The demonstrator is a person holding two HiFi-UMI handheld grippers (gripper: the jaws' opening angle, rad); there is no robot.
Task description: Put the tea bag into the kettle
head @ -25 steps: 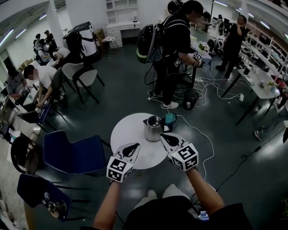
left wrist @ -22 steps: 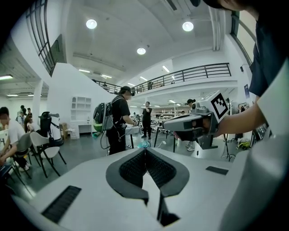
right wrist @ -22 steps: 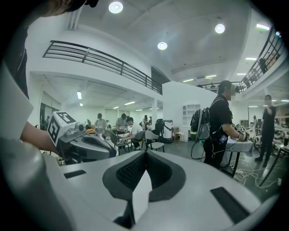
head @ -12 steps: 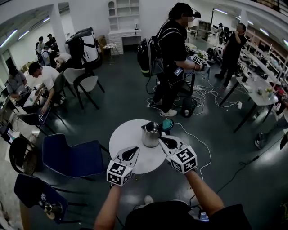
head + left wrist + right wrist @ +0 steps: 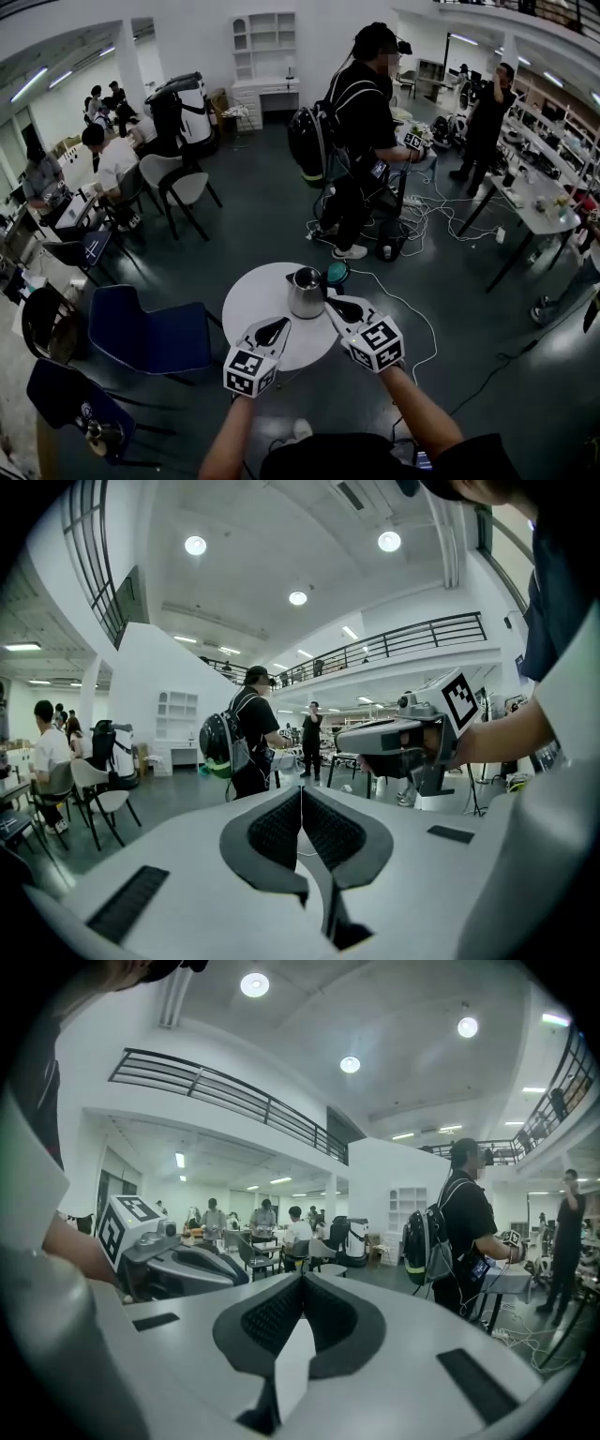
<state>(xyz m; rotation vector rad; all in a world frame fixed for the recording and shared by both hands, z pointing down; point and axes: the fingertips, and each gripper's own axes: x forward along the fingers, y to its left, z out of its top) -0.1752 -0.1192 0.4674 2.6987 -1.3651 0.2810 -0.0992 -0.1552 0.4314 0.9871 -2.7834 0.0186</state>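
Note:
A steel kettle (image 5: 305,292) stands open-topped on the round white table (image 5: 258,300), with its teal lid (image 5: 337,274) lying just behind it. My right gripper (image 5: 339,307) hovers right beside the kettle's right side, jaws shut. In the right gripper view a white flat piece, the tea bag (image 5: 293,1365), is pinched between the pads and hangs back toward the camera. My left gripper (image 5: 273,330) is over the table's front edge, left of the kettle; its jaws (image 5: 301,810) are closed with only a thin pale line at the seam.
A blue chair (image 5: 150,333) stands left of the table. A white cable (image 5: 412,314) runs over the floor to its right. A person with a backpack (image 5: 361,131) stands behind the table; other people sit at desks at the far left.
The view has tilted, so table and kettle sit slightly higher in the frame. Both grippers stay shut and keep nearly the same places by the kettle.

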